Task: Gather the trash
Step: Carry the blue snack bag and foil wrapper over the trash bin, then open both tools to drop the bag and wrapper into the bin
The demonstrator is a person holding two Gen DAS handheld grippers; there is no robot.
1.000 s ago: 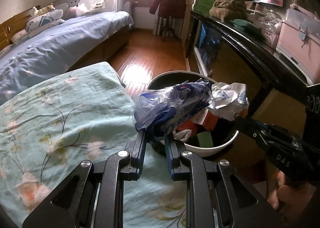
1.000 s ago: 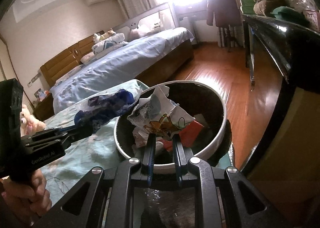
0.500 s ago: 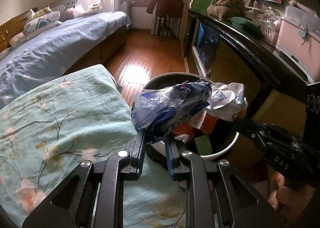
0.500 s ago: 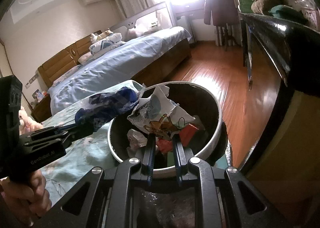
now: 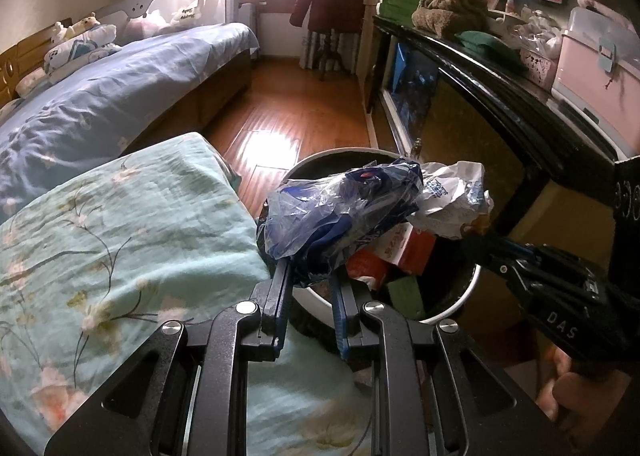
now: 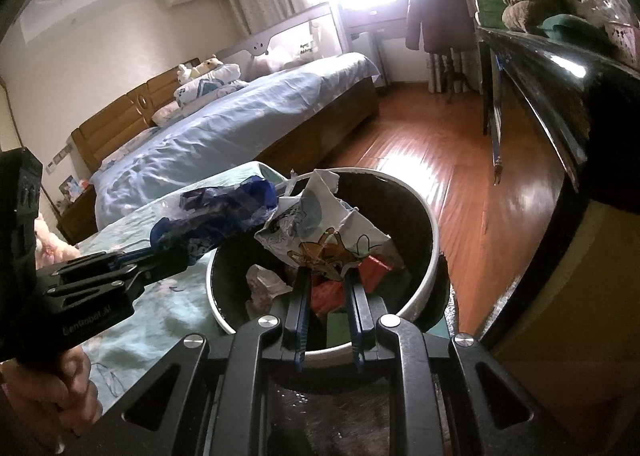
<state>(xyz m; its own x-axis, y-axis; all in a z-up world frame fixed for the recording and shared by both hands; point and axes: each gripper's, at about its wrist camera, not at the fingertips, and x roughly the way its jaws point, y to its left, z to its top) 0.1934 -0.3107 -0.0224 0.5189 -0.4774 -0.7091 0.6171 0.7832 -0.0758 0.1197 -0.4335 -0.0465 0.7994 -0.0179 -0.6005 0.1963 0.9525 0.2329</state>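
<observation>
- Blue plastic bag, crumpled, hangs over the near-left rim of the trash bin; left claw pinches its lower edge between both blue pads.
- White cartoon wrapper, crumpled, is held above the bin's open mouth; right claw is pressed onto its bottom edge.
- The two pieces meet over the bin, the bag's tip just touching the wrapper's upper left corner.
- Bin: round, white rim, dark inside; it holds red-orange packaging, a green piece and pale crumpled scraps.
- Left of the bin, touching it or very close: a mattress under a mint floral sheet.
- Beyond the bin: wood floor with a sun patch; further left of it, a bed with a blue cover and soft toys at the headboard.
- Right of the bin: a dark glossy bench carrying a pink case and folded cloth.
- A bare hand grips the left claw's handle.
</observation>
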